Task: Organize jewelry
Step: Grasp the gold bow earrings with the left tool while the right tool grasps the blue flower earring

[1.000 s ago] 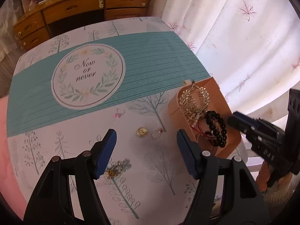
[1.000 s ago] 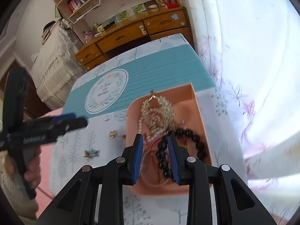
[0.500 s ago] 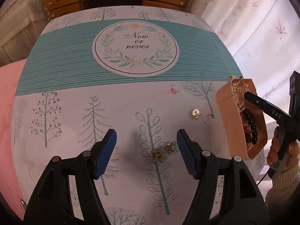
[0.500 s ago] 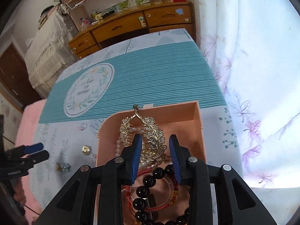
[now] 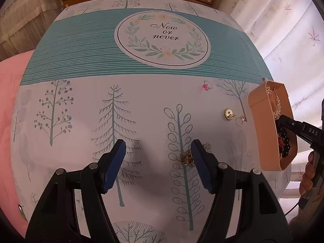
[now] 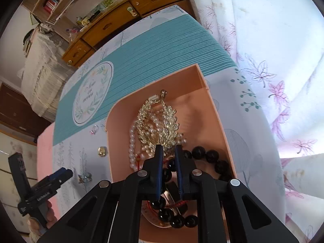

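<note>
Four loose pieces lie outside the pink box (image 6: pixel 204 85). Left gripper (image 5: pixel 158 156) gapes, gold clip (image 5: pixel 186 159) touching its right finger: may nudge it. Right gripper (image 6: pixel 168 170) nearly closed, empty, over box beads (image 6: pixel 204 154): snag risk.

A matt printed tablecloth (image 5: pixel 141 105) lies smooth under shiny gold-toned metal trinkets (image 5: pixel 187 158), while glossy black beads (image 6: pixel 204 154), pearly strands (image 6: pixel 132 141) and glittering metal leaves (image 6: pixel 162 125) fill a matt, probably plastic, peach box (image 6: pixel 214 109).
</note>
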`<state>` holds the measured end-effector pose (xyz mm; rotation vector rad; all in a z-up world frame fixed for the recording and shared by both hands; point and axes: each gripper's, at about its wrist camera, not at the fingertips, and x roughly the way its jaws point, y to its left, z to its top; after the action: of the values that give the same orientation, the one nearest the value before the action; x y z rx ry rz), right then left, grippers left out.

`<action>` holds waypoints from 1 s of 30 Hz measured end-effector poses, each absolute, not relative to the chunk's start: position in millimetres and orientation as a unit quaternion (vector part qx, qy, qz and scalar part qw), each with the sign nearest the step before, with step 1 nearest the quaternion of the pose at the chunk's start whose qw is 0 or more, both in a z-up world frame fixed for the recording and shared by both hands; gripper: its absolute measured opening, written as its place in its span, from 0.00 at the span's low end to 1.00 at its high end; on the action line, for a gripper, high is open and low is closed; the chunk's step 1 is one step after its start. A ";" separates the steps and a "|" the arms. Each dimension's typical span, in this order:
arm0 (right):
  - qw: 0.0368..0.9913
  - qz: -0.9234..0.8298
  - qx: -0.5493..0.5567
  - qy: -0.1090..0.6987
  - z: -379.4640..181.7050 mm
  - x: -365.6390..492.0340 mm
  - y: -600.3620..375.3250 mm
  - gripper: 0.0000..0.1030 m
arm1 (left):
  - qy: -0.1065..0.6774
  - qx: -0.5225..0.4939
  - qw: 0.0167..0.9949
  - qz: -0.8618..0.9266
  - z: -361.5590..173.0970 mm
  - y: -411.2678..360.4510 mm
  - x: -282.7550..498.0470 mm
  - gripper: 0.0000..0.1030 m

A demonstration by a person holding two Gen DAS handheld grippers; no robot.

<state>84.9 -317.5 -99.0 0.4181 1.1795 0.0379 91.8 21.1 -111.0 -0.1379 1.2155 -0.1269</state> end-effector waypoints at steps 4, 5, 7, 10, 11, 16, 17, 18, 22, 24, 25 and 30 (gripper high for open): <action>0.835 -0.009 0.154 0.528 -77.7 70.2 -306.9 0.13 | 0.564 -0.050 0.823 -0.051 -110.2 23.1 87.8 0.62; 0.842 -0.005 0.143 0.521 -69.8 66.6 -301.5 0.13 | 0.563 -0.046 0.823 -0.052 -110.3 23.6 86.2 0.62; 0.852 0.020 0.129 0.507 -52.9 59.7 -287.5 0.13 | 0.564 -0.039 0.823 -0.053 -112.0 24.3 84.1 0.62; 0.859 0.052 0.111 0.496 -37.3 52.6 -264.1 0.13 | 0.568 -0.034 0.820 -0.061 -115.7 22.9 79.8 0.62; 0.860 0.063 0.107 0.496 -34.3 50.8 -256.2 0.13 | 0.569 -0.033 0.819 -0.066 -116.7 21.9 78.9 0.62; 0.856 0.116 0.081 0.496 -30.1 45.4 -212.8 0.13 | 0.564 0.009 0.819 -0.104 -120.0 7.8 68.7 0.62; 0.855 0.127 0.073 0.497 -30.4 44.6 -203.8 0.13 | 0.562 0.017 0.820 -0.109 -121.0 5.2 67.0 0.62; 0.854 0.136 0.064 0.498 -31.2 43.0 -193.5 0.13 | 0.559 0.021 0.821 -0.114 -122.5 3.4 65.6 0.62; 0.844 0.167 0.025 0.510 -43.6 37.1 -161.4 0.13 | 0.559 0.023 0.818 -0.138 -128.3 -0.5 64.0 0.62; 0.837 0.183 0.011 0.516 -51.8 34.5 -147.0 0.13 | 0.556 0.029 0.817 -0.151 -130.8 -3.2 64.0 0.62; 0.834 0.189 0.008 0.518 -55.6 34.0 -142.4 0.13 | 0.554 0.035 0.817 -0.158 -132.1 -4.5 64.3 0.62; 0.820 0.211 -0.003 0.533 -79.6 35.5 -130.7 0.13 | 0.535 0.077 0.820 -0.188 -134.9 -12.2 67.6 0.62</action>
<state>35.5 -130.7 -79.6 -0.0054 1.1341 0.4489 67.6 -12.2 -134.9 0.1629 1.1382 -0.4011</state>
